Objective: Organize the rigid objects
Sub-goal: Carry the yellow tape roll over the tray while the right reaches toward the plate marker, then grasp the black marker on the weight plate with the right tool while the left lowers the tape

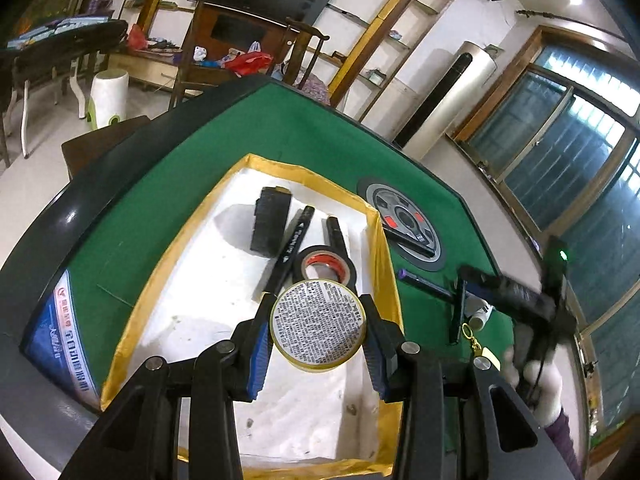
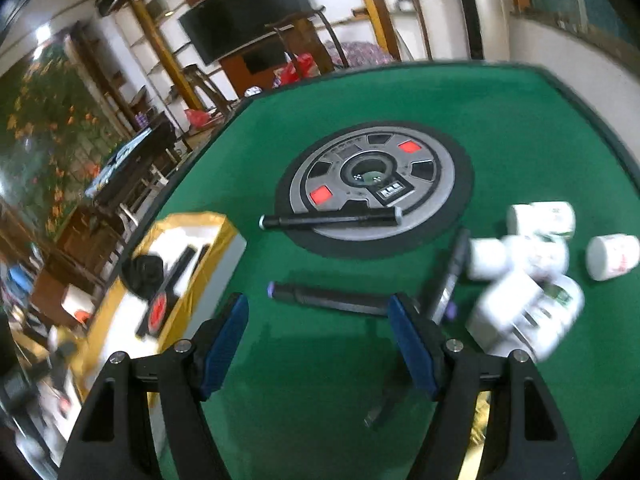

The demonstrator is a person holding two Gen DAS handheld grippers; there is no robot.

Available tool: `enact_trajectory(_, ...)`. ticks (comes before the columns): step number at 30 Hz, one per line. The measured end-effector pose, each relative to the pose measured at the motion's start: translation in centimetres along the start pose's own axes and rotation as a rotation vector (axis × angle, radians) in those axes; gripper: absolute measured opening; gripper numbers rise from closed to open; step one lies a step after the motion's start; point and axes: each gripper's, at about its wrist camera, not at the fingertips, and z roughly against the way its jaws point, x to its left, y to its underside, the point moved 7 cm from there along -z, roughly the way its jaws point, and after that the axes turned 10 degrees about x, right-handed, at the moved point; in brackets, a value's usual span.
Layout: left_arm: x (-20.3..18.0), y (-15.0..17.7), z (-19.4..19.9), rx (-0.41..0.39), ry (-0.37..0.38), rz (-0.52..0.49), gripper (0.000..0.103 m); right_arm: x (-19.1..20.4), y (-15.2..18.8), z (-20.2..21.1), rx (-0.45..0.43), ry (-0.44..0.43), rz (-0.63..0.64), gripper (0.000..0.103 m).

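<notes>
- Daylight enters through the windows (image 1: 560, 152); the room is fairly bright.
- Fisheye bending darkens every corner.
- The white bottles (image 2: 528, 272) smear with motion blur.

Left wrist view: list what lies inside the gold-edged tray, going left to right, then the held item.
Black block → marker → tape roll; the second marker overlaps the tape, so I leave it out. The left gripper holds a round tin over the tray.
</notes>
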Motion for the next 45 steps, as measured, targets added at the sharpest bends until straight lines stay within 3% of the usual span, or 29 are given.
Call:
enact_trajectory(4,0.8,-0.1,0.2,-0.011,0.013,0.005,0.042,-1.0,-2.4,-2.8,0.080,-0.100,-0.149,0.072)
enact_trajectory(7,1.3,-0.3,0.1,-0.010,0.030,0.006,0.042,-1.2,-3.3,-4.3,0.103,-0.084,-0.193,0.072)
enact_trajectory(9,1.8,-0.3,0.1,-0.008,0.032,0.003,0.042,-0.9,-4.1,-4.5,0.088,-0.024,-0.157,0.072)
enact_trajectory(12,2.7,-0.4,-0.1,0.001,0.042,0.015,0.042,0.5,-5.9,-4.6,0.054,0.125,0.002,0.072)
enact_trajectory(16,3.4,-0.5,-0.7,0.017,0.052,0.034,0.042,2.6,-7.7,-6.8,0.112,0.229,0.212,0.072)
enact_trajectory(21,3.9,-0.6,-1.0,0.032,0.049,0.050,0.042,2.3,-9.0,-10.2,0.221,0.236,0.247,0.072)
enact_trajectory(25,4.3,-1.0,-1.3,0.038,0.045,0.056,0.042,2.9,-7.7,-11.8,0.308,0.125,0.214,0.072)
enact_trajectory(27,4.3,-1.2,-1.8,0.048,0.046,0.058,0.042,3.9,-6.9,-11.9,0.315,0.146,0.265,0.072)
enact_trajectory(29,4.2,-1.1,-2.1,0.058,0.049,0.055,0.042,4.8,-5.9,-12.3,0.322,0.232,0.339,0.071)
enact_trajectory(30,4.1,-1.1,-2.3,0.063,0.051,0.053,0.042,5.3,-5.5,-12.5,0.322,0.266,0.382,0.067)
enact_trajectory(33,3.9,-1.0,-2.7,0.073,0.052,0.053,0.042,6.5,-4.9,-12.5,0.304,0.251,0.423,0.036)
enact_trajectory(38,4.0,-1.0,-2.3,0.064,0.044,0.053,0.042,6.9,-4.6,-12.1,0.266,0.240,0.396,0.029)
enact_trajectory(41,4.3,-1.3,-1.6,0.047,0.034,0.057,0.042,5.9,-5.3,-9.8,0.208,0.145,0.312,0.016)
enact_trajectory(45,4.2,-1.8,-1.4,0.045,0.021,0.052,0.042,5.5,-5.3,-5.8,0.129,0.041,0.250,0.015)
